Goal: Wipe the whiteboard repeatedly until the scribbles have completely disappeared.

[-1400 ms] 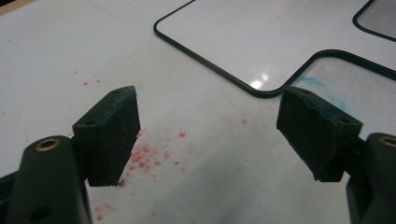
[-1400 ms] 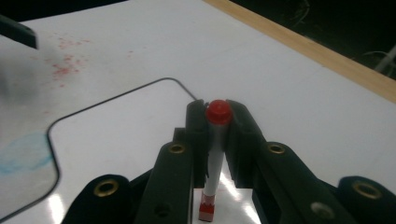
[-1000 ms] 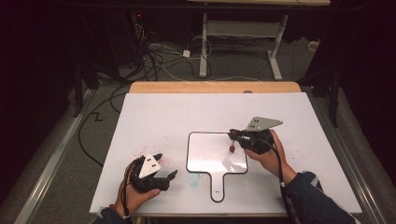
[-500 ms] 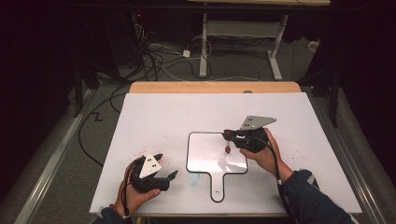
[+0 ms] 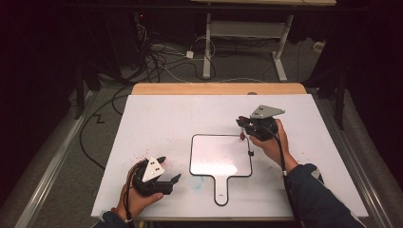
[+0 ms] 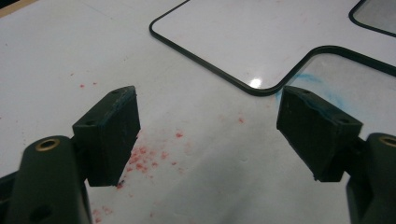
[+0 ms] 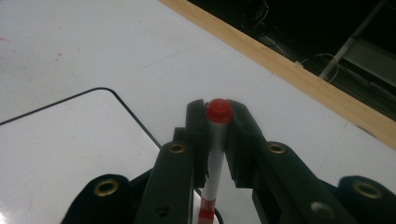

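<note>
Nearest, the left gripper [image 5: 164, 179] rests with jaws spread, empty, over red specks [image 6: 149, 156] on the white table [image 5: 157, 123]. Beyond the small whiteboard [image 5: 221, 161], the right gripper [image 5: 244, 127] clamps a red-capped marker [image 7: 215, 140]. Farther off, cables [image 5: 161, 57] cross the dark floor.

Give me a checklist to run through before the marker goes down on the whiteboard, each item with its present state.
1. Right gripper shut on the red marker: ok.
2. Marker above the small whiteboard, at its upper right corner: ok.
3. Cap off and tip exposed: cannot tell.
4. Left gripper open and off the board, beside its lower left corner: ok.
5. Board lies flat on the white table: ok.
6. Writing area wiped: not ok, a faint pink haze shows.
</note>
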